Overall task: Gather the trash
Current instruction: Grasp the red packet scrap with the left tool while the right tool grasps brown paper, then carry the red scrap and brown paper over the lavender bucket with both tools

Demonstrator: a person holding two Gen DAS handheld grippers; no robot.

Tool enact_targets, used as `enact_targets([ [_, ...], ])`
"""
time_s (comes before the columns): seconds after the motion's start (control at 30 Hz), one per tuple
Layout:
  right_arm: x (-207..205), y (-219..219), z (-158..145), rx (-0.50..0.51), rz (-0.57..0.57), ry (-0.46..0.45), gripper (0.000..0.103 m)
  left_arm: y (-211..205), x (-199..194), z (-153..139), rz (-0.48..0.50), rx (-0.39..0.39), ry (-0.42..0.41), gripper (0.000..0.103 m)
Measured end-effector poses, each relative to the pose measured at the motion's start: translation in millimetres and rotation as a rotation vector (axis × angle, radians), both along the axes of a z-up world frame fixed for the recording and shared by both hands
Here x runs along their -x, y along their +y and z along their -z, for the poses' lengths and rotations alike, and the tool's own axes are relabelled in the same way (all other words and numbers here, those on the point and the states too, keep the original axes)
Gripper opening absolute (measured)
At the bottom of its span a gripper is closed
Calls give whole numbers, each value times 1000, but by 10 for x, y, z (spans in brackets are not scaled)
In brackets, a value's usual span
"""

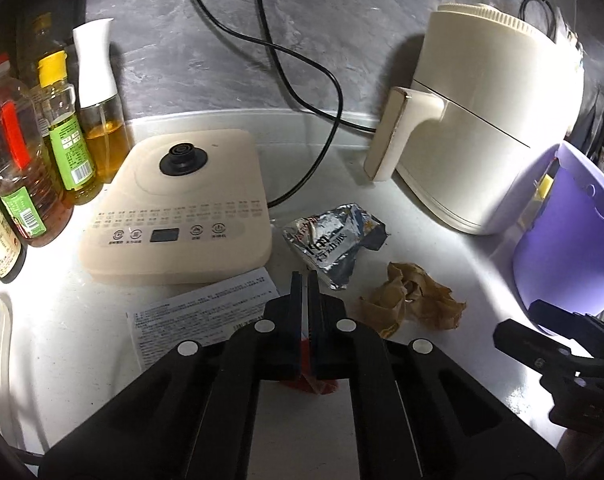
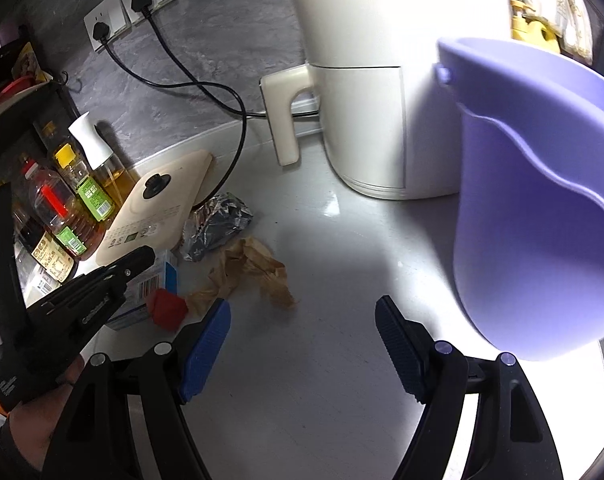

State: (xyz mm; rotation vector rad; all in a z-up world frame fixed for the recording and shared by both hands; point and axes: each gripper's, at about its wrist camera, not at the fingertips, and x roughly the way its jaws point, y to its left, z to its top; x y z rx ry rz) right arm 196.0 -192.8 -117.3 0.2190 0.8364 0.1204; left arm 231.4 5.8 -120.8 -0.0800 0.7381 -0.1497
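Left tongs [image 1: 302, 280] shut on a red scrap [image 2: 166, 307], held low over the white surface [image 2: 322, 264], near left; scrap mostly hidden between the fingers in the left wrist view, only a red sliver showing. Right tongs [image 2: 302, 320] wide open, nothing between the blue pads [image 2: 205, 350], hovering over bare surface, near centre.

Trash on the surface:
- crumpled silver wrapper [image 1: 336, 242], centre, just right of the cream appliance base [image 1: 181, 208], touching or nearly touching its right edge
- crumpled brown paper [image 1: 414, 300], just near-right of the wrapper, close beside it, contact unclear
- white printed box [image 1: 205, 316], flat, near edge of the base, partly under the left tongs; blue side and barcode visible in the right wrist view

Purple bin [image 2: 542, 208] on the right, near the right tongs, rim tilted toward the left; looks off the surface, support not visible. Yellow item inside visible in the left wrist view.

White air fryer [image 1: 486, 120] far right, handle pointing left, just behind the bin. Black cord [image 1: 302, 64] running across the grey wall down behind the base. Oil bottles [image 1: 53, 132] clustered far left, upright, beside the base. Wall sockets [image 2: 129, 12] far left, two plugs in.
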Motion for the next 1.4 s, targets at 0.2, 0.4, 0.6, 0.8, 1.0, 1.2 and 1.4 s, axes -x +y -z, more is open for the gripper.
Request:
enact_targets([
  [0.2,-154,121,79,7,-27,23,65,50,-34,38,-17,22,12,4],
  [0.4,-318,195,188,-8,-45,48,54,108,-46,14,-33,40,22,7],
  [0.6,-371,178,301,-54,-83,81,16,72,-10,22,-39,3,38,17],
  [0.8,-220,50,238,-52,-81,56,14,9,60,16,-62,-12,32,32],
  [1.0,19,-75,179,-39,-79,39,14,-102,186,55,-79,-24,30,43],
  [1.2,252,-220,182,-38,-74,38,14,-229,270,171,-75,-51,43,47],
  [1.4,402,-332,211,-40,-59,42,14,-362,321,304,-71,-61,73,29],
])
